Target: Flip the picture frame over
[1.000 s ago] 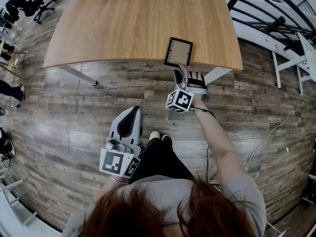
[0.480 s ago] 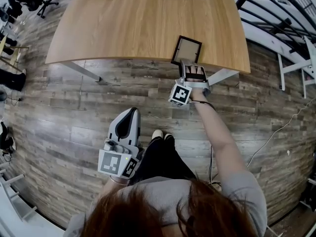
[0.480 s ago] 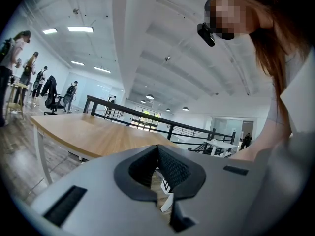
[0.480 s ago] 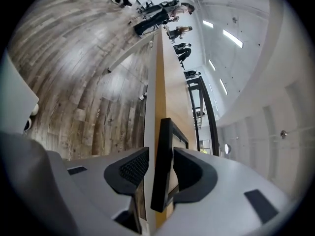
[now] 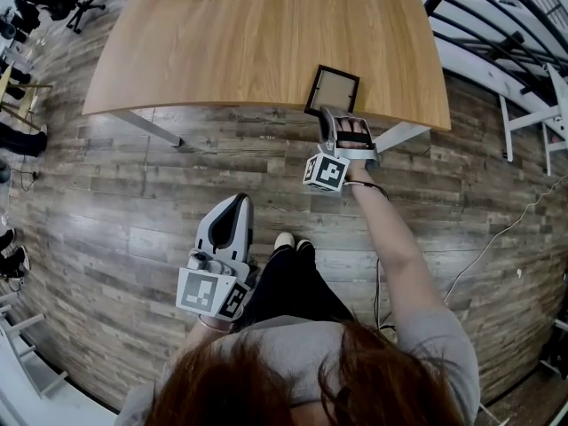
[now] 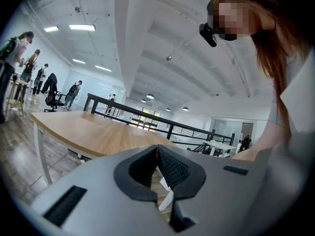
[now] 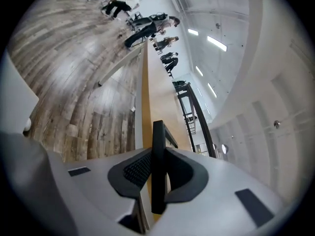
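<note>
Your right tongs point(image 5: 328, 115) reach out to the near edge of the table point(image 5: 248, 34), and their jaws have just been closing on the rim of the picture frame point(image 5: 335, 90). The right gripper view shows that dark rim as a bar standing between the two pads, with both pads against it, so you have hold of the frame by its nearest side. Gripping there makes sense: that side sits right at the table's edge, the one place a jaw can get beneath a flat thing. It also gives you a hinge line along the far side to turn the frame over on.

Your left tongs point(image 6: 157, 147) hang low beside your leg, well back from the table, jaws together with nothing between them. They look parked out of the way, since one grip should be enough for a frame this light.

The frame lies flat on the table straight ahead of the right tongs' tips. It is a small rectangle with a thin dark border around a plain tan panel. Whether that panel is the backing or the front, I cannot tell. The flip is not yet begun.
</note>
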Demonstrator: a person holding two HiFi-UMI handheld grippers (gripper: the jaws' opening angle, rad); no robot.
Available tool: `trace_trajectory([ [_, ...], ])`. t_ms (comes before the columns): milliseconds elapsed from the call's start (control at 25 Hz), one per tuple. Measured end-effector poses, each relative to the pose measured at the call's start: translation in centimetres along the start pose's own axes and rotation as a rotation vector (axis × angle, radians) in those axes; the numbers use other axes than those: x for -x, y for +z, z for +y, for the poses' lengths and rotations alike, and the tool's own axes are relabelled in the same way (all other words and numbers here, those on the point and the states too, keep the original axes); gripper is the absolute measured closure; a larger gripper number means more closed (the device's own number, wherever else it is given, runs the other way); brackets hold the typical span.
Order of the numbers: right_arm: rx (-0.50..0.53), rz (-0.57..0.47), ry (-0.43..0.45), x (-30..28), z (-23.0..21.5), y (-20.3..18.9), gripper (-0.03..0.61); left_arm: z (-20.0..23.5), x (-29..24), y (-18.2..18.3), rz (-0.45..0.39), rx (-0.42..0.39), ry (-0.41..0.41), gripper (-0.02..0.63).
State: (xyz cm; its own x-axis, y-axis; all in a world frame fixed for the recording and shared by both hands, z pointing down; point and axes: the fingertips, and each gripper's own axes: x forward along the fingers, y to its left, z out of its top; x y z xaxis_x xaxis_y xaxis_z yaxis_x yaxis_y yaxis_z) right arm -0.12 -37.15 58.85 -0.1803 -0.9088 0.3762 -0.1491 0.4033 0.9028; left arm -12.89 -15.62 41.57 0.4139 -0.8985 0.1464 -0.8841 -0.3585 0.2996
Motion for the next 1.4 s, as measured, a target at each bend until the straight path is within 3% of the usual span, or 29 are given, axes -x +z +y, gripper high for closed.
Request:
trace_trajectory([
  [160,-0.168,-0.102,-0.010,1.4,-1.6,1.9,0.491,-0.5,0.0,-0.4,0.008,0.018,-0.016,0.606],
  [280,-0.403,-0.173,-0.022,2.4,-3.5,3.1,0.492,-1.0,0.1,-0.4,0.007,0.019,-0.030,0.605],
  [480,-1.013,-0.301,-0.083,3.7,-8.1,2.6,0.491,-1.5,-0.1,-0.2,0.007,0.020,-0.048,0.605],
  [680,-1.679,-0.310,-0.176,4.6,-9.0,-2.2,0.491,-1.9,0.1,-0.2,0.012,0.021,-0.060,0.606],
  [1000,-2.352,-0.413,-0.137,4.8,-5.3,-6.4,0.494,-2.0,0.3,-0.5,0.020,0.023,-0.069,0.604],
  [1240,-2.712,-0.508,-0.183,3.5,-2.0,-7.6,0.494,-2.3,0.2,-1.2,0.049,0.015,-0.080,0.605],
  [1400,-2.819,-0.521,-0.177,2.4,-0.5,-7.4,0.494,-2.0,0.6,-1.4,0.056,0.016,-0.069,0.604],
])
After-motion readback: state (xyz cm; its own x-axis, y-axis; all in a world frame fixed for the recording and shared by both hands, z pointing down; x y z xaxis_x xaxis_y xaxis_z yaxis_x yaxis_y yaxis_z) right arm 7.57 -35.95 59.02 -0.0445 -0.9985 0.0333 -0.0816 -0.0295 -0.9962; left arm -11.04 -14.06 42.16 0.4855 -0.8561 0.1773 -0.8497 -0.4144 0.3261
